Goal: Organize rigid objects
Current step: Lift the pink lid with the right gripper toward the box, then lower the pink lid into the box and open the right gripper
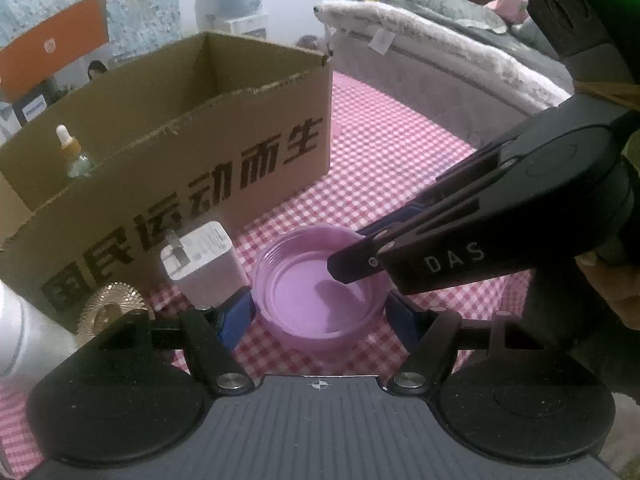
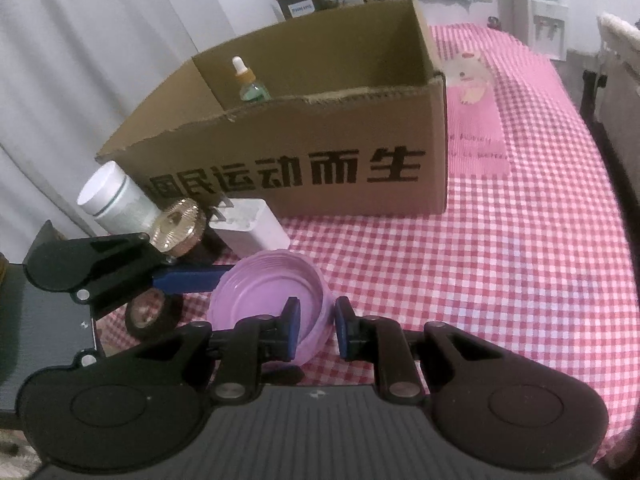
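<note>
Left wrist view: left gripper (image 1: pixel 320 312) spread wide around the purple lid (image 1: pixel 320 288), blue pads at both sides of its wall, touching or just beside, cannot tell which. Lid open side up on the red-checked tablecloth (image 1: pixel 400 160), near the front edge of the table. Right gripper (image 1: pixel 352 266) reaching in from the right, fingers nearly together over the lid's far right rim. White charger (image 1: pixel 204 264) just beside the lid on the left, prongs up; gold ribbed cap (image 1: pixel 110 308) further left, a white bottle (image 1: pixel 24 328) at the picture's left edge. Cardboard box (image 1: pixel 172 160) close behind, open-topped, torn along its front rim, a dropper bottle (image 1: pixel 70 156) upright in its left corner. Open checked cloth to the right of the box, running back to a grey-covered bed (image 1: pixel 440 52). Right wrist view: right gripper (image 2: pixel 316 324) pinched narrowly on the lid's (image 2: pixel 260 292) right wall, one pad inside, one outside. Lid tilted. Left gripper's blue finger (image 2: pixel 188 278) lying against the lid's left side. Charger (image 2: pixel 252 228), gold cap (image 2: pixel 178 226) and white bottle (image 2: pixel 116 200) crowded between lid and box (image 2: pixel 320 148) near the left edge; a black round thing (image 2: pixel 152 316) low beside the lid, not clear what. Dropper bottle (image 2: pixel 248 84) in the box's back left corner, the rest of the box interior hidden by its front wall. Wide free tablecloth (image 2: pixel 520 260) to the right, a pink mat (image 2: pixel 476 120) beyond the box's right end.
</note>
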`<state>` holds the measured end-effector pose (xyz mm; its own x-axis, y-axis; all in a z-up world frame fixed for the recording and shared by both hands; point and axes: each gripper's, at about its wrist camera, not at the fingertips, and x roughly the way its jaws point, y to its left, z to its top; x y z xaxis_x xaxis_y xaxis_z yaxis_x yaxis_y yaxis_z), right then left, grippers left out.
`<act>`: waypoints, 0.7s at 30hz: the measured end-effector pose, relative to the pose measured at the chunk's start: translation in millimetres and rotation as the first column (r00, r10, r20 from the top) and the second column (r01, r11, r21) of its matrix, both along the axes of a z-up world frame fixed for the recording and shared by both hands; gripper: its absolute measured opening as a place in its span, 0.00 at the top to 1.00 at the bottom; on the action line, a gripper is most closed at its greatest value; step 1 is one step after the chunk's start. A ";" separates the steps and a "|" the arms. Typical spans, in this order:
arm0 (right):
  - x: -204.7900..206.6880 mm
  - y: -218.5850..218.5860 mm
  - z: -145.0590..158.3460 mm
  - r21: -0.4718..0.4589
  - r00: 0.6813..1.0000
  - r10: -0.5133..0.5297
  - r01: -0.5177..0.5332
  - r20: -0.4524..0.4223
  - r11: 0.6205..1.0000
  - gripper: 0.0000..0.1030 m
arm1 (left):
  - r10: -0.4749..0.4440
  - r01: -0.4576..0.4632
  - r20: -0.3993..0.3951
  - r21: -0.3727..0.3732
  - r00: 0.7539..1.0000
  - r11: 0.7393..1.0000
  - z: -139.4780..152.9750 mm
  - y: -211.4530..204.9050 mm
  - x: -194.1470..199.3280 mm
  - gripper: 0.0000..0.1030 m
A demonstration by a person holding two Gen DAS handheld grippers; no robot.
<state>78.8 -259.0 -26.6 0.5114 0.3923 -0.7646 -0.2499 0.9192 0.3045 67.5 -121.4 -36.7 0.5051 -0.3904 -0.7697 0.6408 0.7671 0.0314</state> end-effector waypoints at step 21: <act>-13.5 25.7 77.6 -0.064 0.983 0.056 -0.046 0.173 0.997 0.80 | 0.061 -0.052 0.173 -0.057 0.983 0.997 67.9 19.7 -15.0 0.31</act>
<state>65.3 -233.3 51.1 0.6198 0.3779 -0.6878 -0.3412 0.9190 0.1974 52.5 -101.7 31.2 0.6526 -0.3942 -0.6471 0.5842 0.8056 0.0984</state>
